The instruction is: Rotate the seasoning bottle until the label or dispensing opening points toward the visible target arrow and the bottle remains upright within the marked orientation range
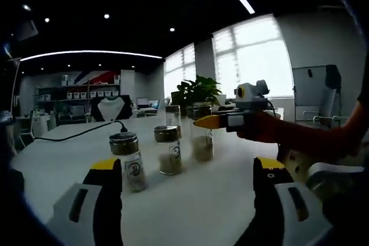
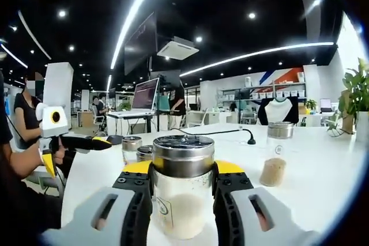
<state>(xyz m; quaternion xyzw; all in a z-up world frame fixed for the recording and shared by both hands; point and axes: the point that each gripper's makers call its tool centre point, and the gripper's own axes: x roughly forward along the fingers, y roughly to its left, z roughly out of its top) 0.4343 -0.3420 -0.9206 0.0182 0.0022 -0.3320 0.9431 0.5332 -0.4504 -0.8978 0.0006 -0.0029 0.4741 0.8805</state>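
Right tool (image 2: 183, 185) tight around seasoning bottle (image 2: 183, 185); left tool (image 1: 187, 185) agape over bare table (image 1: 219, 200).

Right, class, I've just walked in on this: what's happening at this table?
A person works a gripper in each hand at a white table. The right gripper is shut on a seasoning bottle with a metal lid, standing upright. The left gripper is open and holds nothing, facing a row of similar bottles. No target arrow can be made out.
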